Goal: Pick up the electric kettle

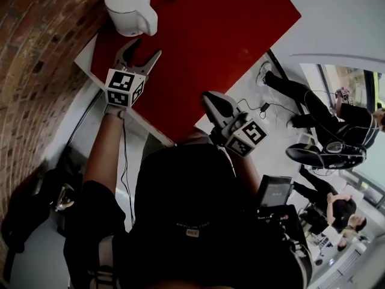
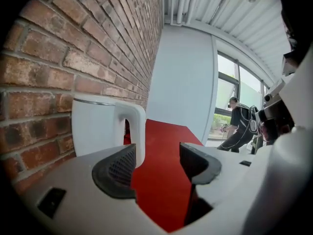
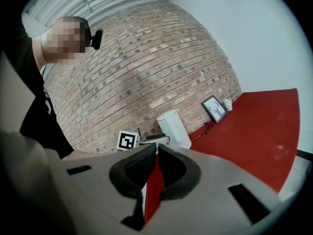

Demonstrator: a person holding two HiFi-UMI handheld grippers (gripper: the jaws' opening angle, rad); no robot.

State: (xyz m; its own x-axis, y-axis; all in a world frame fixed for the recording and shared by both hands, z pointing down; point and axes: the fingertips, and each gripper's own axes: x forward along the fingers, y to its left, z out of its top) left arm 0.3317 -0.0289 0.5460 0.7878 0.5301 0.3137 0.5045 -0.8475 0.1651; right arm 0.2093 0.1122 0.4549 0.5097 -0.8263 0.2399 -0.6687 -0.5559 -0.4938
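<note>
the electric kettle point(image 1: 129, 6) is white, upright, lid on, parked at the far left end of the red surface point(image 1: 228, 35), right by the brick wall point(image 1: 30, 59). its handle point(image 2: 137, 131) points out toward the person, which i'd guess is why the left gripper point(image 1: 143, 52) is lined up on that side. that gripper hangs just short of the kettle, not touching it, jaws spread wide with only red surface showing between them. in the left gripper view the handle sits just past the left jaw, so it looks to me like the gap needs to slide a bit left before it can close round the handle.

the right gripper point(image 1: 212, 98) is held back near the person's body, off the near edge of the surface, well apart from the kettle. its jaws are pressed together with only a thin sliver between the pads and nothing in them. my read is it's just parked out of the way.

the surface is mostly bare. further along the wall a small framed picture point(image 3: 214, 109) leans against the bricks with a little cup point(image 3: 228, 104) beside it. the room has a pale floor point(image 1: 264, 155) with cables trailing over it, big windows, and a few people point(image 1: 337, 125) off to the right.
</note>
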